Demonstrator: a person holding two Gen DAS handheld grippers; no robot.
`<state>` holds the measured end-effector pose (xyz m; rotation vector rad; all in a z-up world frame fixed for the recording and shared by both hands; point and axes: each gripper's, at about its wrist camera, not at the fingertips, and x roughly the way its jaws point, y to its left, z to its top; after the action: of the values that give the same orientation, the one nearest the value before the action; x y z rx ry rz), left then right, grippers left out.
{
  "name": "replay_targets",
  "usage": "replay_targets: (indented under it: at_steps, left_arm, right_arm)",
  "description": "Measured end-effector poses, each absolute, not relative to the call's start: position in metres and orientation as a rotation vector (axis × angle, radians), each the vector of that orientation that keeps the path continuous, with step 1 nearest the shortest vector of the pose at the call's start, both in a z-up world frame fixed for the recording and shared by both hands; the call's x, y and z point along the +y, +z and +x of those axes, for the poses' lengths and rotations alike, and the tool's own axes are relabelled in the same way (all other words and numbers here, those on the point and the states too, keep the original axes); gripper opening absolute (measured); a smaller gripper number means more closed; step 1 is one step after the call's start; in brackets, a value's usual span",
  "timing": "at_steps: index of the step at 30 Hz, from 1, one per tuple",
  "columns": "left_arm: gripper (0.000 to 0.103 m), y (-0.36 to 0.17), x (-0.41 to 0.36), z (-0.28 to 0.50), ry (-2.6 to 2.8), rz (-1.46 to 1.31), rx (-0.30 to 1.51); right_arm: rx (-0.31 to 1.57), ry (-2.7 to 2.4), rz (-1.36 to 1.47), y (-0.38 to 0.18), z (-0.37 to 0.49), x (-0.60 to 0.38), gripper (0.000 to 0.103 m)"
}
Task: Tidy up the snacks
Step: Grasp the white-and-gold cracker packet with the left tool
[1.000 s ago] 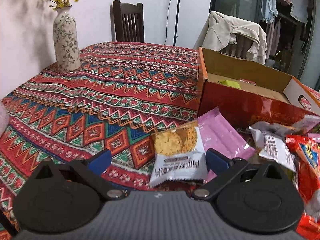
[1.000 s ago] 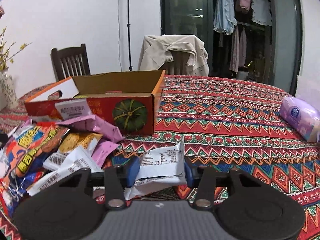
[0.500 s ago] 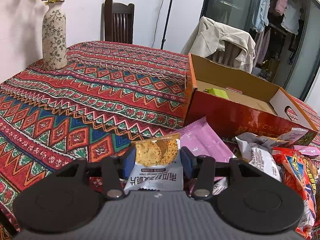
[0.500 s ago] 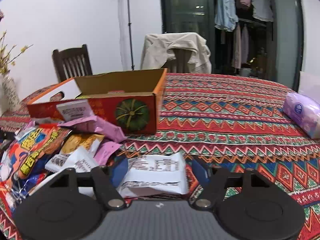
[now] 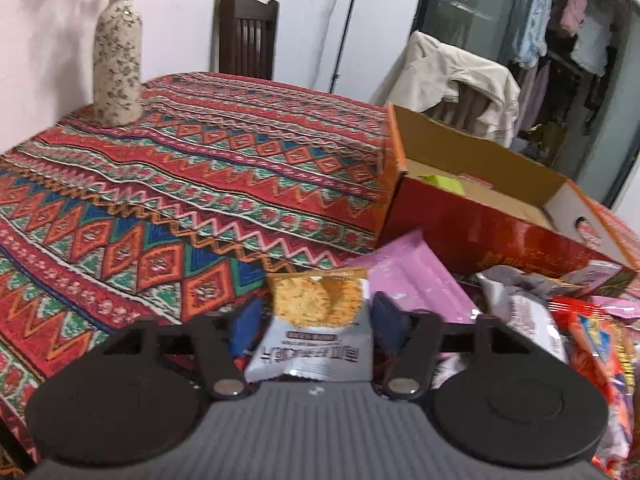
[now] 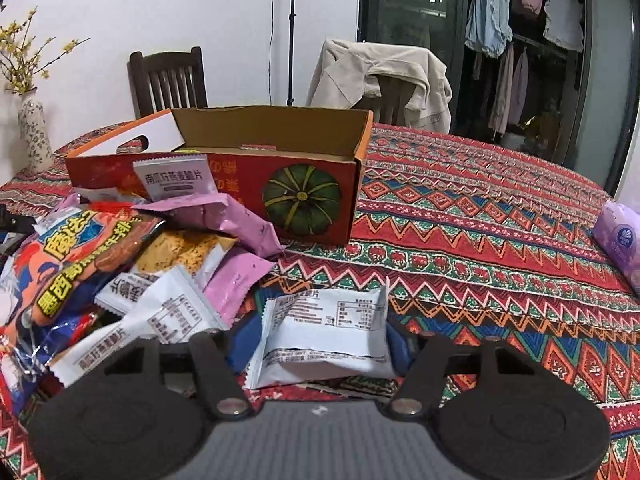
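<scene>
My left gripper [image 5: 316,320] is shut on a white snack packet with a yellow cracker picture [image 5: 316,324] and holds it above the tablecloth. A red open cardboard box [image 5: 500,232] stands ahead to the right, with a green packet [image 5: 442,182] inside. My right gripper [image 6: 320,340] is closed around a white snack packet [image 6: 324,336], back side up, low over the table. The same box with a pumpkin picture [image 6: 280,192] stands ahead of it. A heap of snack packets [image 6: 120,264] lies to its left.
A flowered vase [image 5: 117,64] stands at the table's far left. Pink and red packets [image 5: 416,276] lie beside the box. A purple tissue pack [image 6: 620,244] lies at the right. Chairs stand behind the table, one draped with a beige jacket [image 6: 380,76].
The left gripper closed on the cracker packet and lifted it. The right gripper opened briefly and has closed again on the white packet.
</scene>
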<state>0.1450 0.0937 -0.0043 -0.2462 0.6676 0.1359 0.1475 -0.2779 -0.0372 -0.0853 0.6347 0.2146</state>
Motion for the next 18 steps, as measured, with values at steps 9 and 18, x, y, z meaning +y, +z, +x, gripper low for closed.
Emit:
replay_targets:
  at_steps: [9, 18]
  left_arm:
    - [0.048, 0.006, 0.092, 0.132, 0.150, -0.224, 0.614]
    - [0.048, 0.037, 0.081, 0.123, 0.122, -0.186, 0.514]
  right_arm:
    - [0.586, 0.188, -0.091, -0.026, 0.133, -0.280, 0.046]
    - [0.507, 0.171, -0.052, -0.002, 0.126, -0.286, 0.046]
